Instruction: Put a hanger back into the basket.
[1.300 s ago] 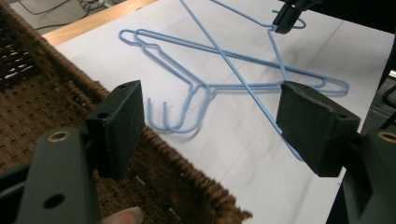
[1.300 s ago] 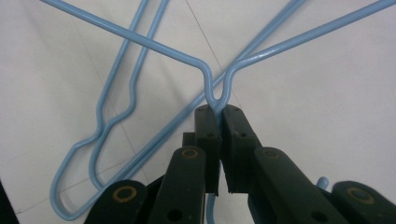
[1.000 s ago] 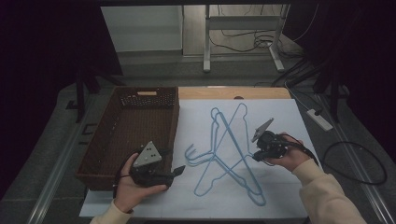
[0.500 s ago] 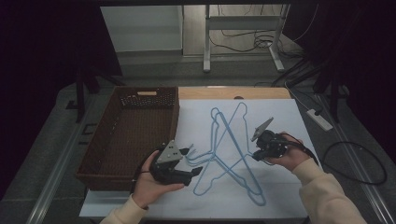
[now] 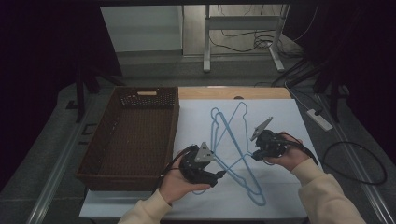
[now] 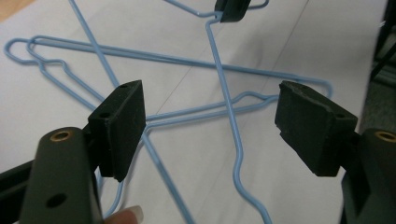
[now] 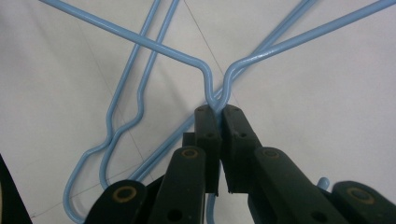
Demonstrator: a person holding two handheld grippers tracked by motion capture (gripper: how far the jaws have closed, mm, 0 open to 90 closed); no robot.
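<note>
Right gripper (image 7: pixel 218 109) is clamping one blue hanger (image 7: pixel 261 53) by its neck; left gripper (image 6: pixel 210 126) is approaching, jaws wide, empty; basket (image 5: pixel 100 161) is holding nothing yet.

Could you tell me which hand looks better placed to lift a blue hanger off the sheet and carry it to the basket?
Right, probably. The right gripper is already shut on a blue hanger at its neck, while the left gripper stands open above the crossed wires, gripping nothing.
</note>
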